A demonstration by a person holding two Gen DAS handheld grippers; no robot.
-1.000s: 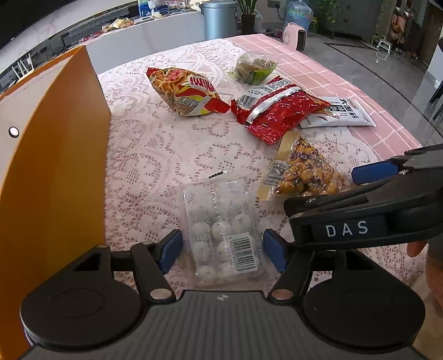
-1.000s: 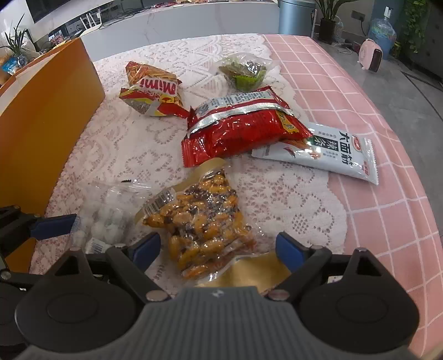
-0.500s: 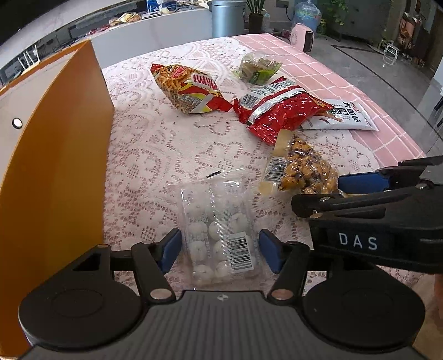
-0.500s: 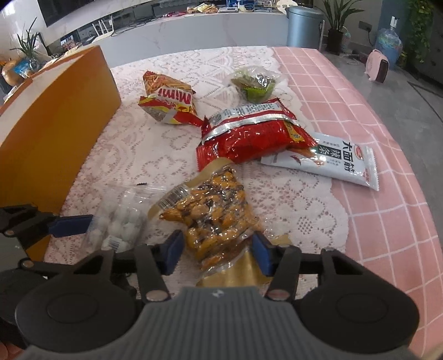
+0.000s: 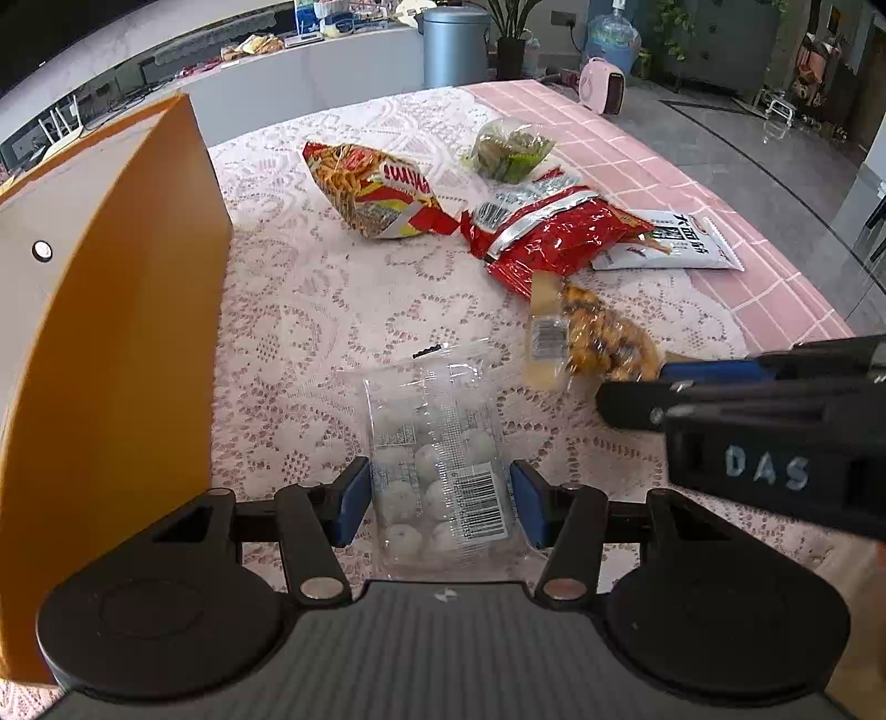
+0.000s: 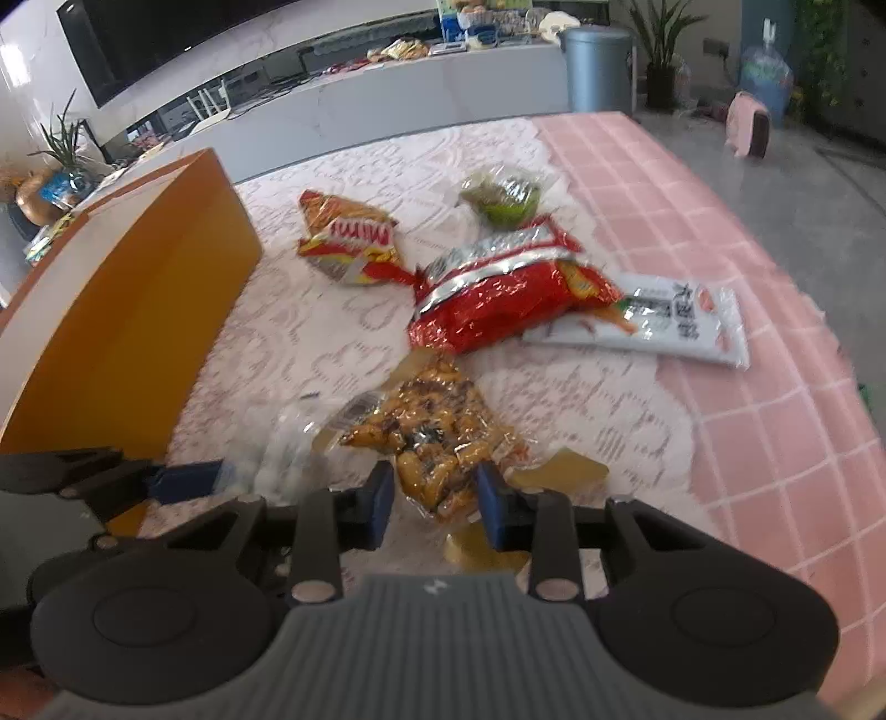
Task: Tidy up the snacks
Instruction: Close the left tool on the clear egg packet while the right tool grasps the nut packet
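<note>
A clear pack of white balls lies on the lace cloth between the blue pads of my left gripper, whose jaws stand close at the pack's sides. My right gripper is shut on a clear bag of orange-brown nuts and holds its near end; the bag also shows in the left wrist view. A Mimi chips bag, a red bag, a white packet and a green-filled clear bag lie farther back.
An orange box with a tall wall stands along the left of the table. The pink checked cloth ends at the table's right edge. A grey bin and a counter stand beyond.
Both grippers have closed in: the right one from wide open onto the nut bag, the left one tighter around the white-ball pack. Both cameras have risen and pulled back a little.
</note>
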